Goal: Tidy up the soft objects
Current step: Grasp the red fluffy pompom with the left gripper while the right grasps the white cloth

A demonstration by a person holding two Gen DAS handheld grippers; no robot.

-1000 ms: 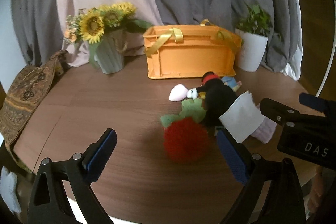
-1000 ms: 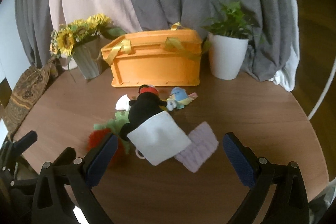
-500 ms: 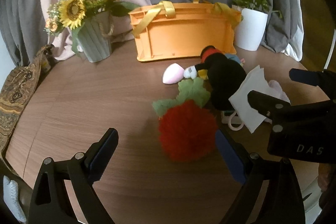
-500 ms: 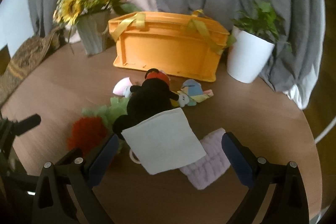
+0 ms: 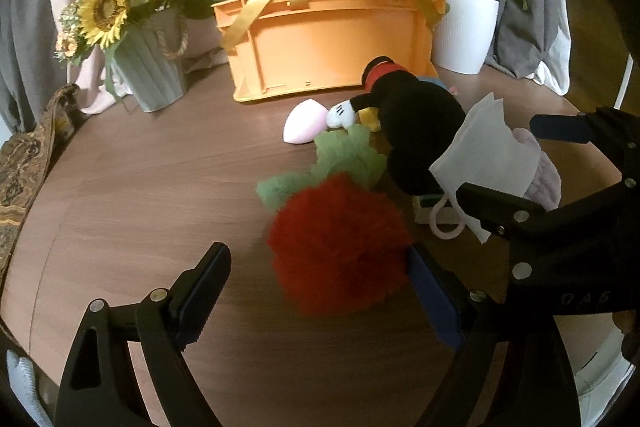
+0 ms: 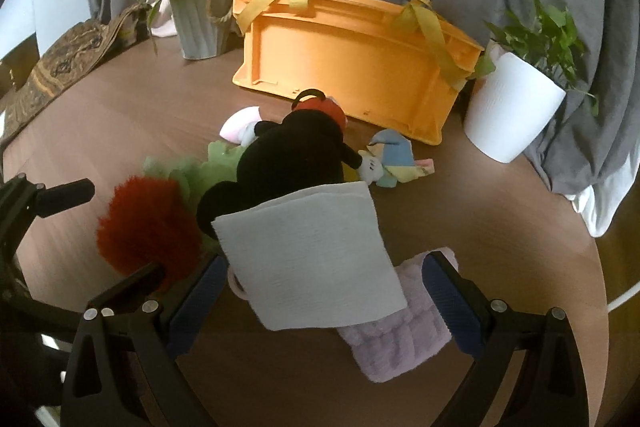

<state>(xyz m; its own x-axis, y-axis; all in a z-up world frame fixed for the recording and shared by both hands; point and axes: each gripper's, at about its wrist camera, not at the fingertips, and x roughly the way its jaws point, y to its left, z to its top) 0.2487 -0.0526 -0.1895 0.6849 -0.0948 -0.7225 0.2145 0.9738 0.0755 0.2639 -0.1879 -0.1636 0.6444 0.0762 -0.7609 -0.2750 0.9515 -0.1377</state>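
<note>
A fluffy red plush with green leaves lies on the round wooden table. My left gripper straddles it with closing jaws; the plush brushes the right finger and is clear of the left one. A black mouse plush lies behind, with a white cloth leaning on it. My right gripper stands open around that cloth and a lilac towel. An orange basket with yellow ribbon handles stands at the back. A pink egg-shaped toy and a small pastel plush lie in front of it.
A grey vase of sunflowers stands back left, and a white potted plant back right. A patterned cloth hangs over the table's left edge. Grey and pink curtains close off the back. Bare wood stretches left of the red plush.
Both grippers have sunk and come nearer to the pile. The red plush now sits between the left fingers, and the white cloth between the right ones. The left jaws have narrowed a little.
</note>
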